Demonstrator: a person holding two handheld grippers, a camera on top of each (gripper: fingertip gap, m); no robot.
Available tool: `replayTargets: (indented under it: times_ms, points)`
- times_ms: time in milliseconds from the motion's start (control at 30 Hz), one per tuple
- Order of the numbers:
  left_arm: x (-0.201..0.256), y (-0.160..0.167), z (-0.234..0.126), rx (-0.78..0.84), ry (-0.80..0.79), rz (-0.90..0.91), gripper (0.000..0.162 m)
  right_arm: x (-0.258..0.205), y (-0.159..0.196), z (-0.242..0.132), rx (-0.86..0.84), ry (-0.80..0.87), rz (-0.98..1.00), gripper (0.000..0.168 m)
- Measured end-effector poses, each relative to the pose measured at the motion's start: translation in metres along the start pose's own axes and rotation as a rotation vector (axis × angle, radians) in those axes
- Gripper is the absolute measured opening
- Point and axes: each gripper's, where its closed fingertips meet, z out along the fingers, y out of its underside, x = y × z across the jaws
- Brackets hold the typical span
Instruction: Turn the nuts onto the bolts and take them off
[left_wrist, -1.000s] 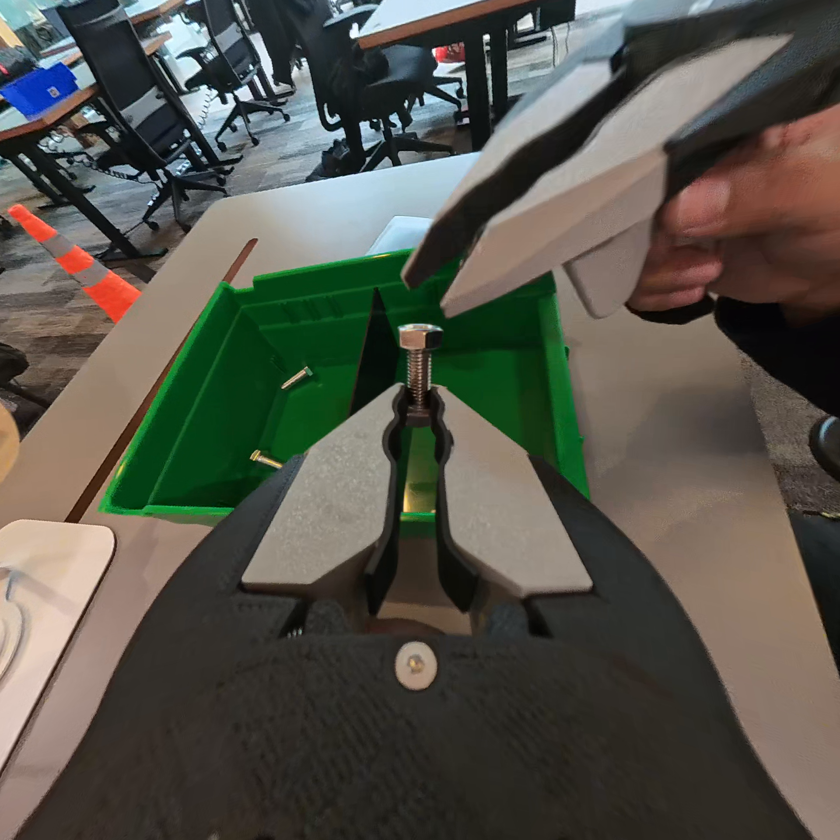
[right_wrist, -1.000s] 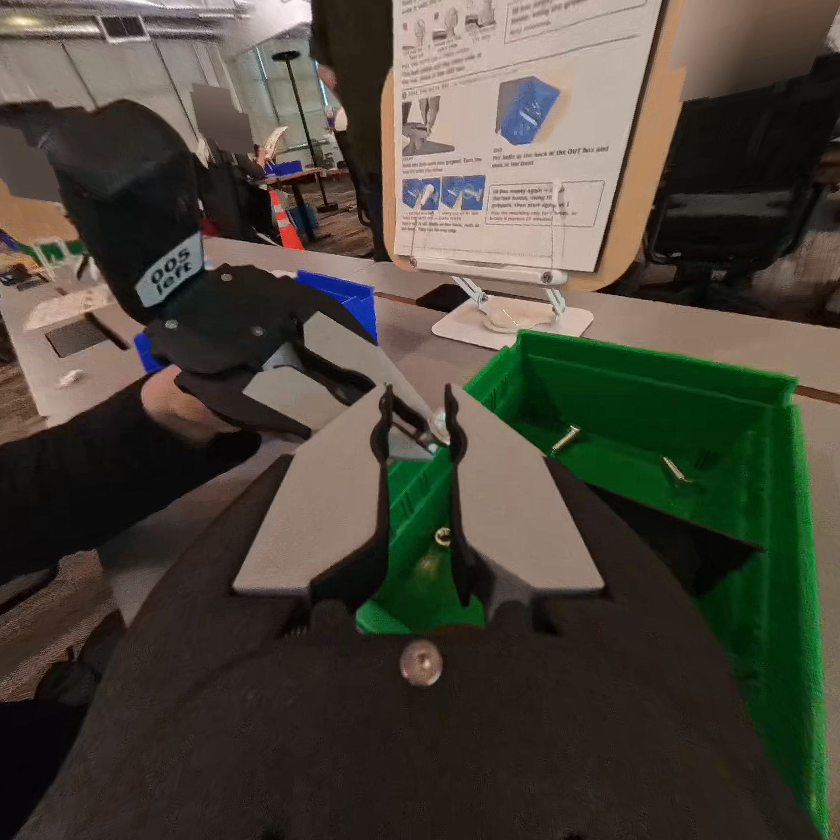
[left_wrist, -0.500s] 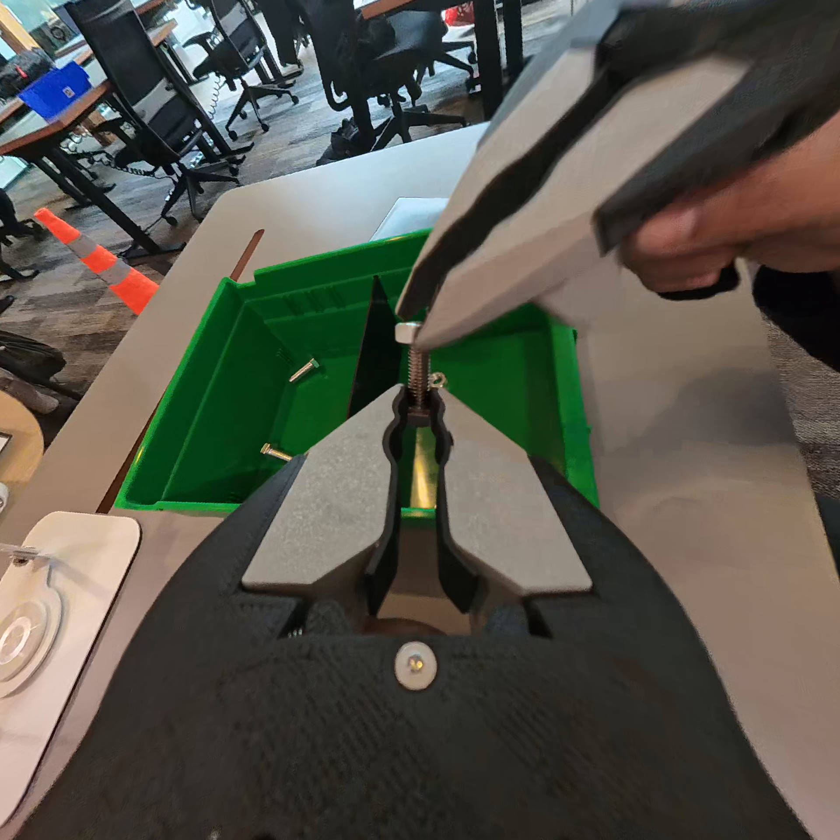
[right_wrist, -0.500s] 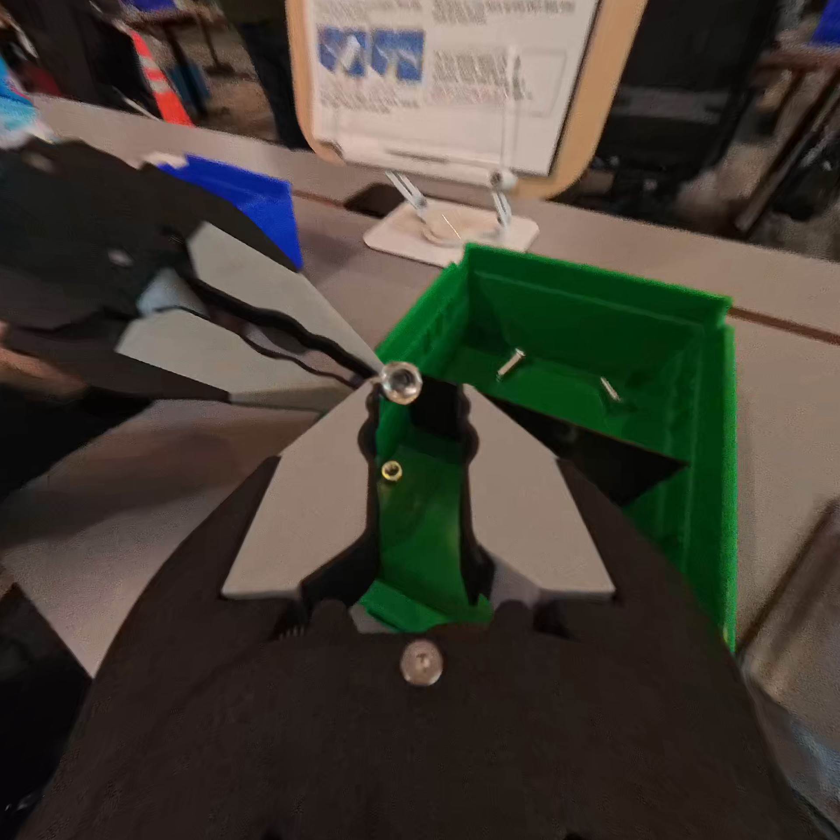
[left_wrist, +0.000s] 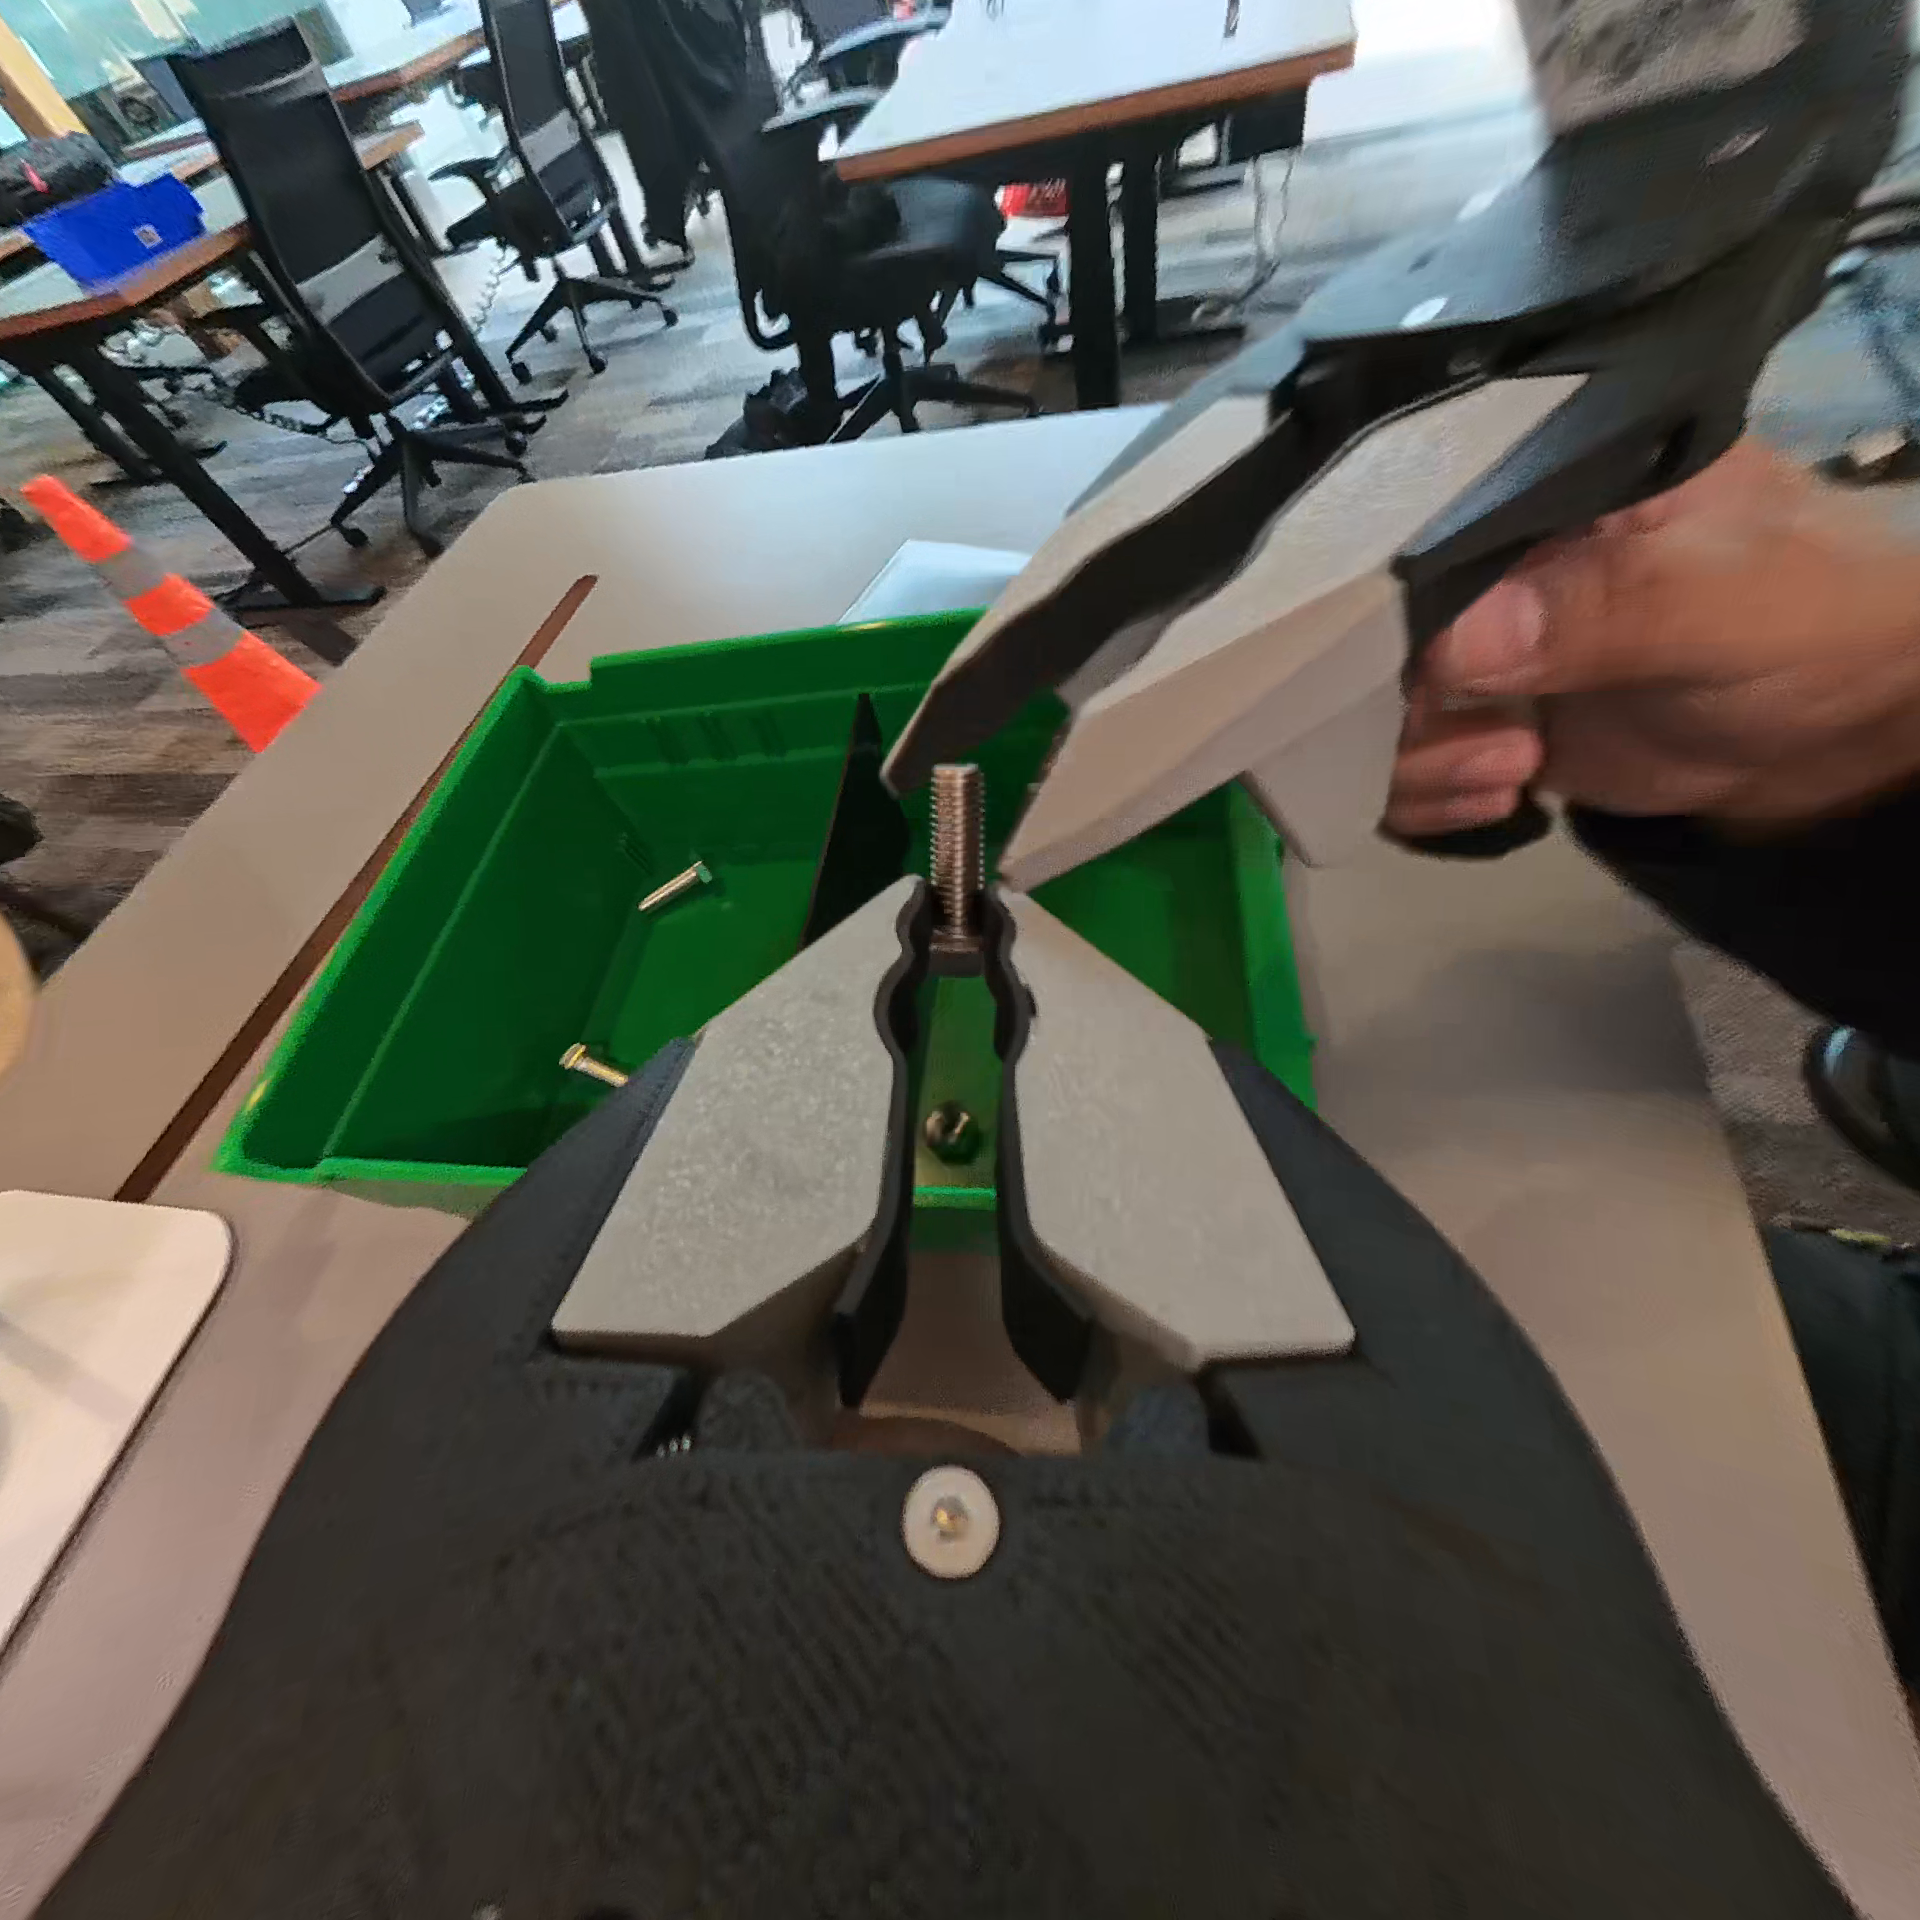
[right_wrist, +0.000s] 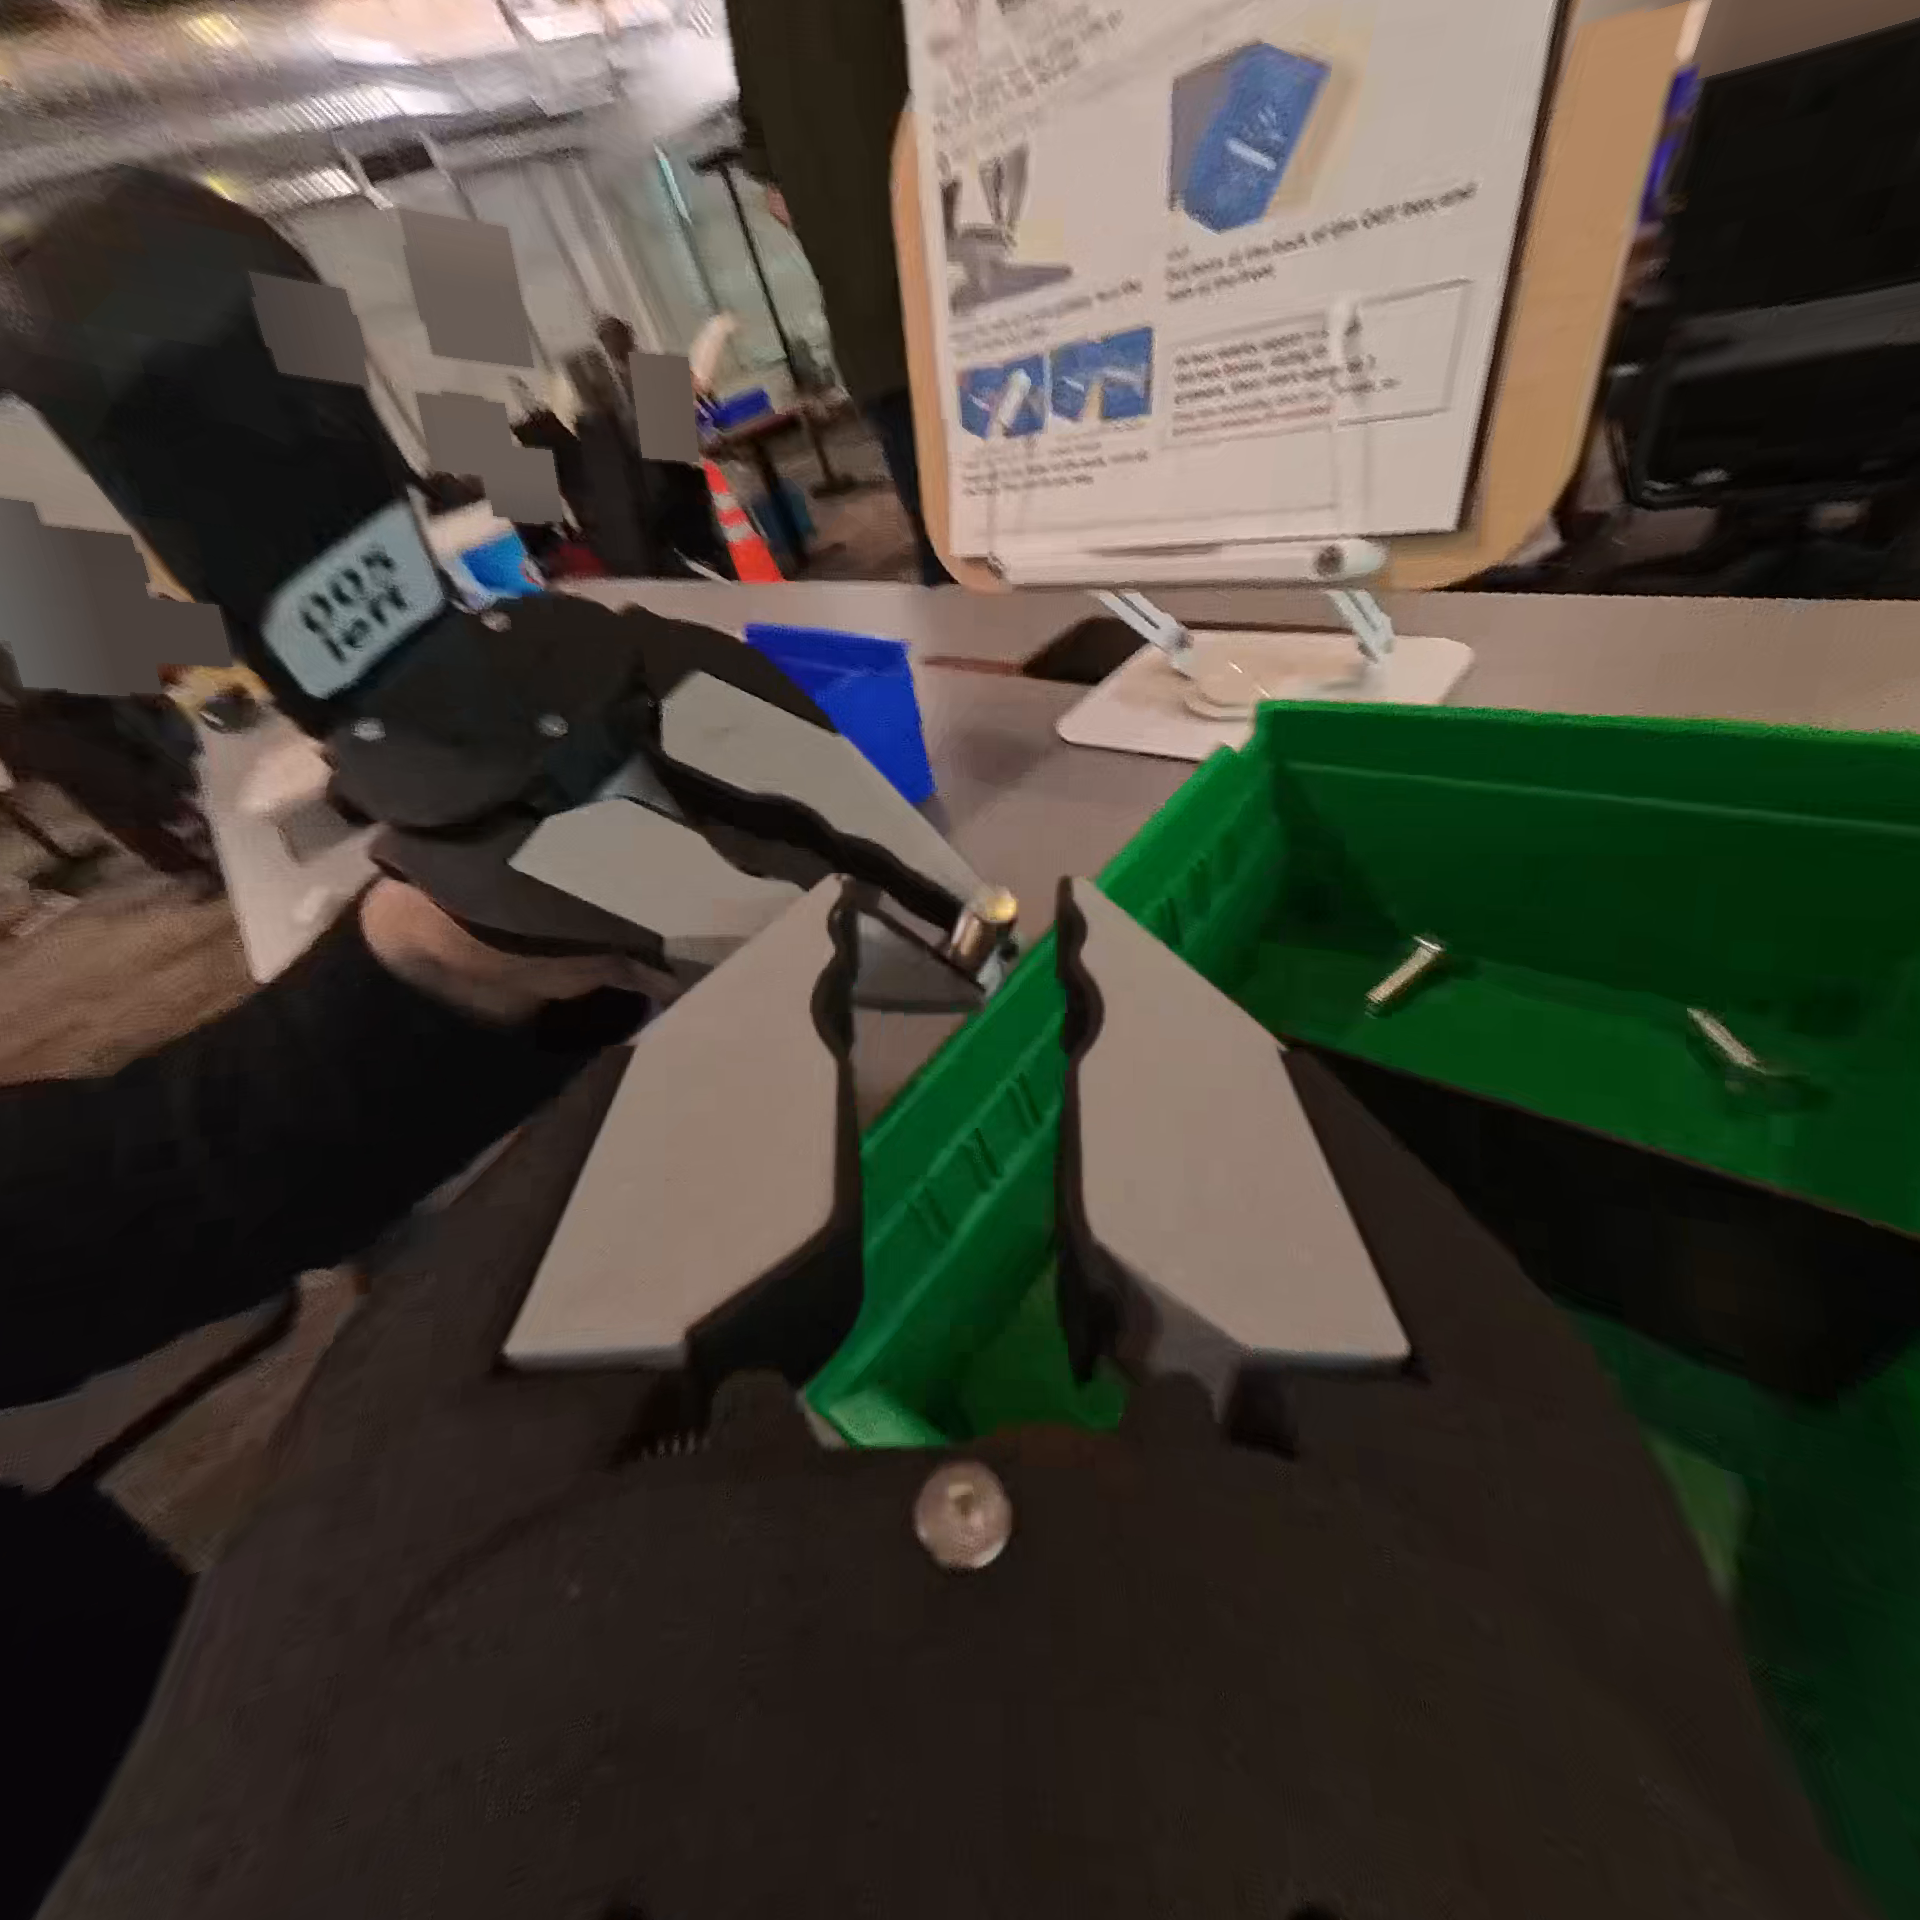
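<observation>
Grey table (left_wrist: 1475, 1091), left tool (left_wrist: 956, 914) pinching upright bolt (left_wrist: 956, 831), right tool (right_wrist: 951, 904) spread empty beside it

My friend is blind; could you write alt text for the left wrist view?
The left hand-held gripper clamps a bolt upright, threads bare, over a green bin holding loose bolts. The right hand-held gripper, jaws apart, reaches toward it.

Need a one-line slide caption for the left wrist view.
Left gripper clamps a bolt upright over the green bin; open right gripper straddles it.
</observation>
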Motion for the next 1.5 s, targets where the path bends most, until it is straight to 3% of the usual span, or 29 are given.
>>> replayTargets:
  times_ms: [33,67,267,367,433,500,533,567,600,800,1033,1133,1233,1400,1500]
  points:
    - [0.002,-0.002,-0.001,0.014,0.019,-0.015,0.006,-0.001,-0.004,0.001,0.037,-0.03,0.026,0.011]
    - [0.003,-0.002,0.0,0.016,0.022,-0.025,0.006,0.003,-0.002,0.002,0.031,-0.019,0.026,0.006]
    - [-0.015,0.007,0.009,-0.01,-0.088,-0.045,0.009,0.022,-0.001,0.013,0.008,0.047,0.01,0.006]
    - [-0.04,0.008,0.001,0.003,-0.185,-0.101,0.028,0.036,-0.009,0.028,0.004,0.09,-0.017,0.006]
    - [-0.046,0.014,-0.002,-0.035,-0.181,-0.136,0.051,0.073,-0.008,0.04,-0.065,0.261,-0.093,0.006]
    - [-0.052,0.013,-0.007,-0.026,-0.196,-0.151,0.053,0.109,-0.005,0.049,-0.132,0.4,-0.154,0.007]
    - [-0.053,0.012,-0.009,-0.02,-0.197,-0.155,0.054,0.121,0.002,0.053,-0.185,0.432,-0.155,0.013]
    - [-0.053,0.011,-0.01,-0.021,-0.194,-0.155,0.054,0.127,0.01,0.054,-0.245,0.439,-0.131,0.031]
    - [-0.053,0.01,-0.012,-0.02,-0.194,-0.149,0.054,0.125,0.012,0.055,-0.266,0.424,-0.119,0.041]
    - [-0.05,0.001,-0.017,0.002,-0.192,-0.126,0.05,0.085,-0.005,0.019,-0.128,0.374,-0.157,0.037]
    - [-0.039,-0.015,-0.034,0.036,-0.195,-0.101,0.051,0.021,0.015,-0.018,-0.081,0.19,-0.105,0.036]
    - [-0.017,-0.015,-0.057,0.084,-0.158,-0.148,0.057,0.002,0.027,-0.03,-0.089,0.155,-0.124,0.035]
    - [0.012,0.006,-0.092,0.098,-0.139,-0.172,0.058,-0.014,0.049,-0.04,-0.151,0.134,-0.18,0.036]
    - [0.012,0.048,-0.203,0.066,-0.315,-0.154,0.057,-0.033,0.078,-0.054,-0.195,0.119,-0.242,0.037]
    - [0.0,0.105,-0.265,-0.081,-0.426,-0.171,0.057,-0.064,0.086,-0.052,-0.162,0.0,-0.252,0.037]
